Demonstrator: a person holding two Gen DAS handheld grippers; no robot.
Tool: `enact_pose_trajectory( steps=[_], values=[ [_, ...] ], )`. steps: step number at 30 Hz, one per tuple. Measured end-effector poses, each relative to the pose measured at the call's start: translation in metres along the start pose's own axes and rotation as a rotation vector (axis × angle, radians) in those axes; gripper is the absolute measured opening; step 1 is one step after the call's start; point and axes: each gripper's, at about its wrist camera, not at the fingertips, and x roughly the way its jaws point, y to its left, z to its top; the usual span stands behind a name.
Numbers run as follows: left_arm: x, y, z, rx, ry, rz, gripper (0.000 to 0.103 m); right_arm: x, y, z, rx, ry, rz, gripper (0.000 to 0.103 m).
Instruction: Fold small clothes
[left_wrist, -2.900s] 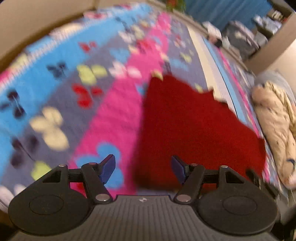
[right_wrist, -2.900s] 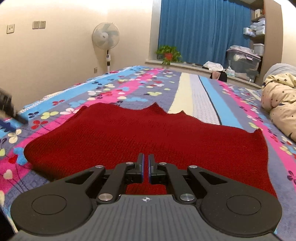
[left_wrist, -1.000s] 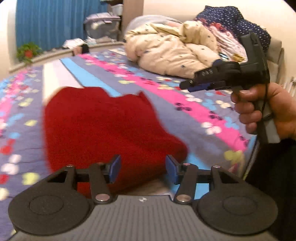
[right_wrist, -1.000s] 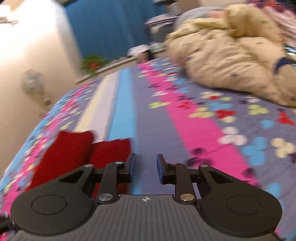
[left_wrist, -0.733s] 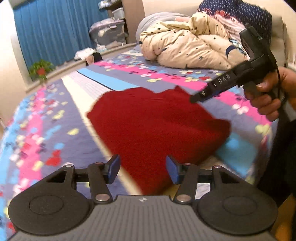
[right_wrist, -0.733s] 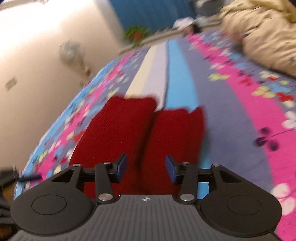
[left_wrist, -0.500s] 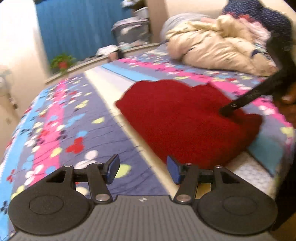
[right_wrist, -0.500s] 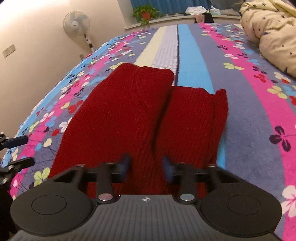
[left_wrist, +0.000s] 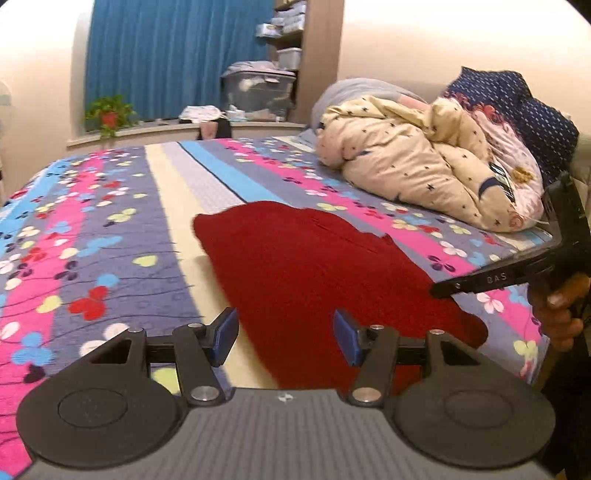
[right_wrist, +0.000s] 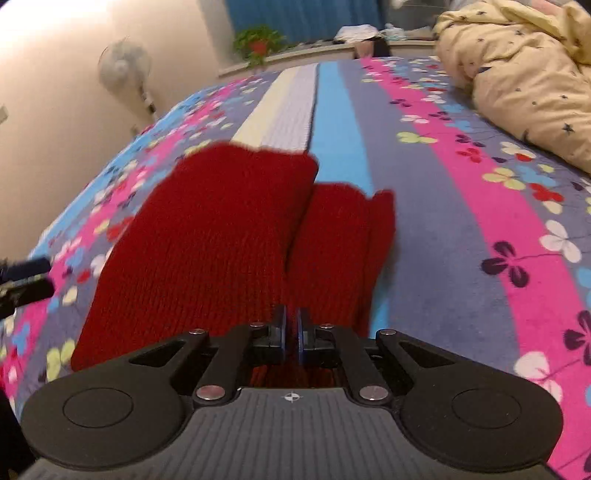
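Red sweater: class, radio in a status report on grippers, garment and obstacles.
Left gripper open, empty. Right gripper shut at near edge of red sweater. Sweater folded on bedspread. Nothing in the way.

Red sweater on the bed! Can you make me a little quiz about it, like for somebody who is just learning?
1. Fill the gap: the right claw is pinched shut on the red ____.
2. What does the sweater lie on? A) a wooden floor B) a flowery striped bedspread C) a chair
3. True or false: the left claw is open.

Key: 1 sweater; 2 B; 3 true.
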Motion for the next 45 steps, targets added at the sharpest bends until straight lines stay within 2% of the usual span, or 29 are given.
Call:
enact_pose_trajectory(
  steps=[3,4,6,7,10,11,13,14,15,16,18,21,22,23,26,28,31,34,36,39,42,43,45],
  values=[
    [0.012,-0.005,-0.005,-0.011,0.021,-0.042,0.062,0.005,-0.006,0.005,0.028,0.02,0.0,0.006],
    [0.022,-0.007,-0.01,-0.009,0.069,-0.045,0.062,0.008,-0.006,0.007,0.04,0.031,0.0,0.006],
    [0.05,-0.009,-0.024,0.023,0.218,-0.012,0.062,0.014,-0.004,0.008,0.031,0.053,-0.009,0.007],
    [0.059,-0.009,-0.03,0.028,0.258,0.004,0.062,0.018,-0.002,0.009,0.022,0.071,-0.004,0.008],
    [0.061,-0.007,-0.027,0.006,0.258,-0.005,0.062,0.019,0.002,0.004,0.012,0.065,-0.018,0.009],
    [0.059,-0.007,-0.025,0.005,0.25,-0.008,0.062,0.015,0.002,0.005,0.025,0.03,-0.018,0.016],
    [0.056,-0.008,-0.023,0.0,0.243,-0.011,0.062,-0.001,-0.001,0.012,0.062,-0.102,-0.018,0.037],
    [0.055,-0.008,-0.022,-0.004,0.24,-0.014,0.062,-0.008,-0.004,0.014,0.084,-0.152,-0.021,0.058],
    [0.054,-0.008,-0.021,-0.006,0.237,-0.017,0.063,-0.011,-0.008,0.016,0.115,-0.184,-0.022,0.066],
    [0.053,-0.009,-0.021,-0.006,0.231,-0.016,0.065,-0.011,-0.012,0.016,0.139,-0.187,-0.013,0.066],
    [0.052,-0.007,-0.018,-0.004,0.216,-0.012,0.068,-0.002,-0.016,0.016,0.161,-0.135,0.007,0.066],
    [0.049,-0.003,-0.015,-0.026,0.186,0.005,0.071,0.021,-0.006,0.01,0.064,-0.017,-0.078,0.066],
    [0.048,-0.001,-0.014,-0.033,0.176,0.016,0.072,0.03,-0.003,0.006,0.03,0.033,-0.109,0.069],
    [0.047,0.001,-0.013,-0.041,0.167,0.029,0.073,0.035,-0.003,0.003,0.03,0.063,-0.119,0.077],
    [0.044,0.009,-0.01,-0.073,0.148,0.061,0.075,0.034,-0.007,0.007,0.082,0.055,-0.099,0.078],
    [0.04,0.017,-0.005,-0.115,0.133,0.064,0.085,0.032,-0.011,0.008,0.121,0.034,-0.091,0.078],
    [0.042,0.029,0.006,-0.17,0.133,0.07,0.091,0.029,-0.019,0.01,0.181,0.014,-0.094,0.078],
    [0.056,0.041,0.02,-0.206,0.145,0.105,0.091,0.037,-0.026,0.011,0.218,0.042,-0.11,0.078],
    [0.069,0.052,0.03,-0.273,0.149,0.095,0.091,0.045,-0.032,0.011,0.247,0.075,-0.104,0.078],
    [0.092,0.072,0.039,-0.43,0.164,0.06,0.091,0.054,-0.039,0.008,0.296,0.117,-0.091,0.078],
    [0.119,0.091,0.035,-0.583,0.202,0.01,0.092,0.06,-0.043,0.008,0.326,0.13,-0.068,0.079],
    [0.127,0.096,0.032,-0.629,0.199,-0.002,0.097,0.062,-0.044,0.007,0.333,0.134,-0.064,0.079],
    [0.139,0.101,0.026,-0.691,0.195,-0.049,0.098,0.065,-0.047,0.006,0.346,0.141,-0.053,0.081]
  ],
)
